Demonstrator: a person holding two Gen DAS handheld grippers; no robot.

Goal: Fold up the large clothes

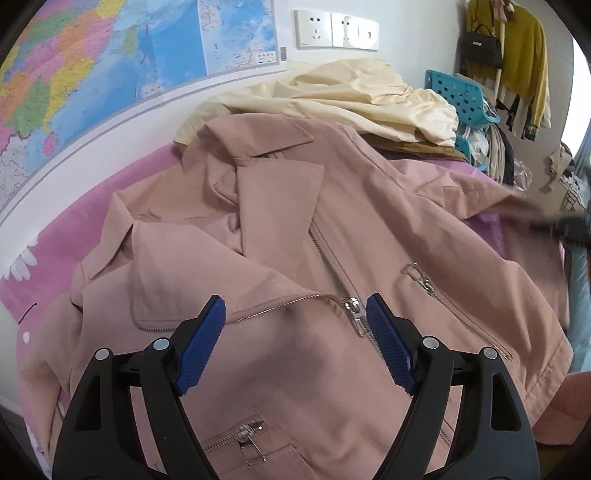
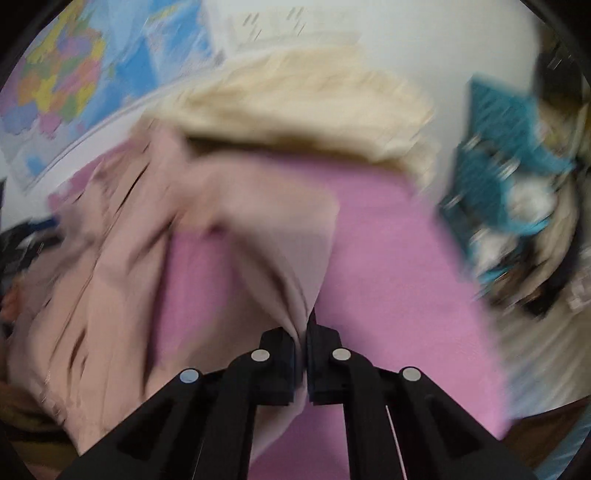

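Observation:
A dusty-pink zip jacket (image 1: 288, 229) lies front up on a pink bedsheet (image 1: 92, 206), collar toward the wall. My left gripper (image 1: 295, 314) hovers open over the jacket's front, its blue pads (image 1: 201, 347) either side of the main zipper pull (image 1: 354, 310), nothing between them. In the blurred right wrist view, my right gripper (image 2: 304, 328) is shut on a pinched fold of the jacket's sleeve (image 2: 280, 251), which rises off the bedsheet (image 2: 388, 258). The right gripper shows as a dark blur at the right edge of the left wrist view.
A cream garment (image 1: 351, 92) is heaped behind the jacket against the wall, also cream in the right wrist view (image 2: 295, 107). A map (image 1: 92, 66) and sockets (image 1: 336, 29) hang on the wall. A teal basket (image 1: 461, 96) and hanging clothes (image 1: 521, 62) stand at the right.

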